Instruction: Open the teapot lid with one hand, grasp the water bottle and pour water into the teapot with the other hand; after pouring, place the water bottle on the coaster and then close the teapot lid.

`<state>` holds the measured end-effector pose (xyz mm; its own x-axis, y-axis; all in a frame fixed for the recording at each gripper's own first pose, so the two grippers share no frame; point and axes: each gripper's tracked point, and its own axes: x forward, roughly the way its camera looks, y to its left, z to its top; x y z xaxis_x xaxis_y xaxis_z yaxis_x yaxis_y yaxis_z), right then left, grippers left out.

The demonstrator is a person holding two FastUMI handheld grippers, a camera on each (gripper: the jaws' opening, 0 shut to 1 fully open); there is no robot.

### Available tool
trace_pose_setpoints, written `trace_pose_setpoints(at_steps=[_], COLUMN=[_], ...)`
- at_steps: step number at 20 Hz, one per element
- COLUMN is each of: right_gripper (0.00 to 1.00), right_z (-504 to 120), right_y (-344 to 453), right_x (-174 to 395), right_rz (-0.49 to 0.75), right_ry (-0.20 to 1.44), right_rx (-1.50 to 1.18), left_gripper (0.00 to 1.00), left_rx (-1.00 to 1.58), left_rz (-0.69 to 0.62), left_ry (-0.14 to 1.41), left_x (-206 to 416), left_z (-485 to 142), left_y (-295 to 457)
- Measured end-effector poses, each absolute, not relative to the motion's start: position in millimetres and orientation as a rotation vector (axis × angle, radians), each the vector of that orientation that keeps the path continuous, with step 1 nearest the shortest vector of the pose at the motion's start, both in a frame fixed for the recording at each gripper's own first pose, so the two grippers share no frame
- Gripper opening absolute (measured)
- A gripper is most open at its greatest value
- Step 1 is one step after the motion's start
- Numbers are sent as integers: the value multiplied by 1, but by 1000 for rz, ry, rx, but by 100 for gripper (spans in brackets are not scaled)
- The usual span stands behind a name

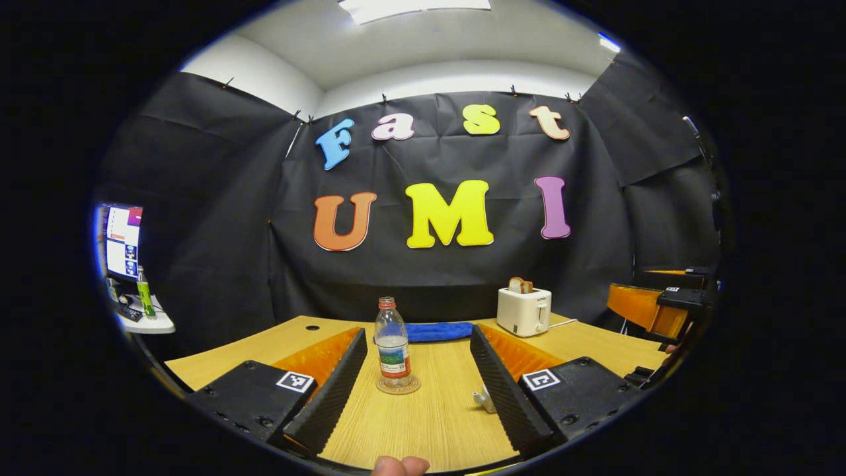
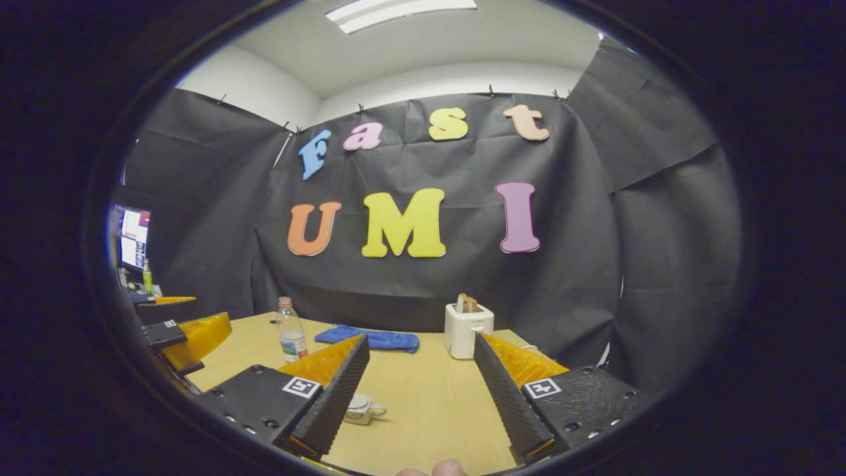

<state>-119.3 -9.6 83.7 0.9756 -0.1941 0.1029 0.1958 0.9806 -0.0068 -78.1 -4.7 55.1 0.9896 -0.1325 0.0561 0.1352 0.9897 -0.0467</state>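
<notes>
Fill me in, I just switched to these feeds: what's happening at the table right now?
Nothing is being held at the moment. The water bottle stands upright on the coaster, straight ahead of the open left hand-held gripper. The right hand-held gripper is open too, with the small white teapot low beside its left finger, partly hidden. A blue cloth and a toaster sit at the back of the wooden table.

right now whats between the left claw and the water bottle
Nothing: in the left gripper view the open left claw frames bare wooden table up to the water bottle, which stands upright on its coaster.
</notes>
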Motion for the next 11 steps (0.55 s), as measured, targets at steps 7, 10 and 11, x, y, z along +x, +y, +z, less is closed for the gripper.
trace_pose_setpoints(at_steps=[7,10,11], right_gripper=[97,96,96], right_z=[78,76,76], right_y=[0,0,0], right_x=[-118,-118,-119], right_rz=[-202,-208,-209], right_ry=[-89,-83,-80], right_rx=[-50,-52,-53], left_gripper=[98,98,98], left_rx=[-61,-61,-61], left_rz=[-126,-119,-120], left_ry=[-52,-53,-51], left_x=[-76,-74,-74], left_z=[54,54,53], left_y=[3,6,5])
